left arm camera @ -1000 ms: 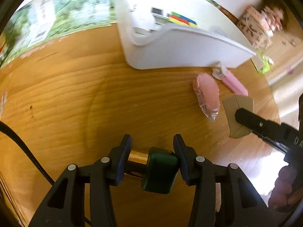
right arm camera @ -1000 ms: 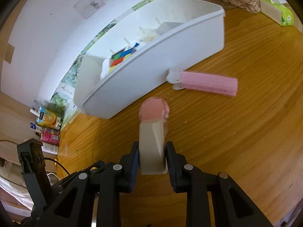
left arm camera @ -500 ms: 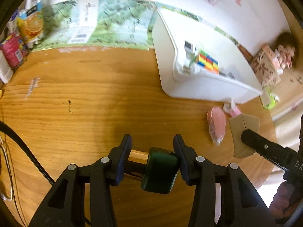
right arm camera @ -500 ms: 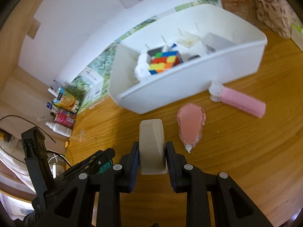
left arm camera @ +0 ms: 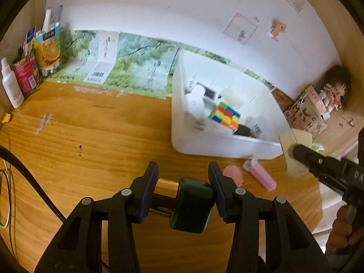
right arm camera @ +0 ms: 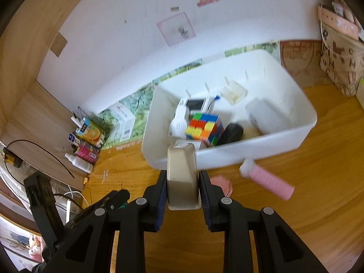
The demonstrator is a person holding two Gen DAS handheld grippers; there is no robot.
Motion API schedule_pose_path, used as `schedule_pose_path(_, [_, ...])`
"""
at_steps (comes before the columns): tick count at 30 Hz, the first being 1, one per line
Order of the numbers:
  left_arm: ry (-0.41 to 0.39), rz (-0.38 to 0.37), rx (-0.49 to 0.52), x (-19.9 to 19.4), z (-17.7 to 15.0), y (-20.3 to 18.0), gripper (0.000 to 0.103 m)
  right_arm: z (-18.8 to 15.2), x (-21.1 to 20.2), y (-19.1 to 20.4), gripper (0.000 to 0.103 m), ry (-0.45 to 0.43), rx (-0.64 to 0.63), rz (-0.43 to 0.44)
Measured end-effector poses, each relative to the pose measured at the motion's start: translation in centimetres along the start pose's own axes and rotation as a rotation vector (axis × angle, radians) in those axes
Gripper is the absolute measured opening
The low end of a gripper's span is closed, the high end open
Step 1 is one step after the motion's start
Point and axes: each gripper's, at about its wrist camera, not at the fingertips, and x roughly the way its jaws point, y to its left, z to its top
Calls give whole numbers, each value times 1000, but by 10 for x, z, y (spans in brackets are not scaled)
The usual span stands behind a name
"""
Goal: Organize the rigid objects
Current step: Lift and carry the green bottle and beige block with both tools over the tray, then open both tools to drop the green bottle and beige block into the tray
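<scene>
white bin (right arm camera: 261, 150) blurred; beige object (right arm camera: 182, 177) hides its near wall.

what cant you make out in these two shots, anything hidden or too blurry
- Left view: the green item in the left gripper is mostly hidden by the jaws; what it is stays unclear.
- Both views: the pink disc is partly behind a gripper finger.
- Right view: motion blur smears the bin and the small things beside the cube.
</scene>
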Motion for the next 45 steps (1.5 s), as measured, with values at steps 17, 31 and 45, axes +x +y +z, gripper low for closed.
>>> schedule_pose_path(17, [-57, 10, 26, 22, 28, -76, 49, 86, 0, -52, 27, 2, -66, -21])
schedule_pose_path(31, [-179, 145, 109, 58, 65, -121, 49, 112, 42, -92, 27, 63, -106, 30])
schedule_pose_path(45, [-220, 200, 114, 73, 82, -127, 74, 116, 67, -107, 30, 78, -91, 70])
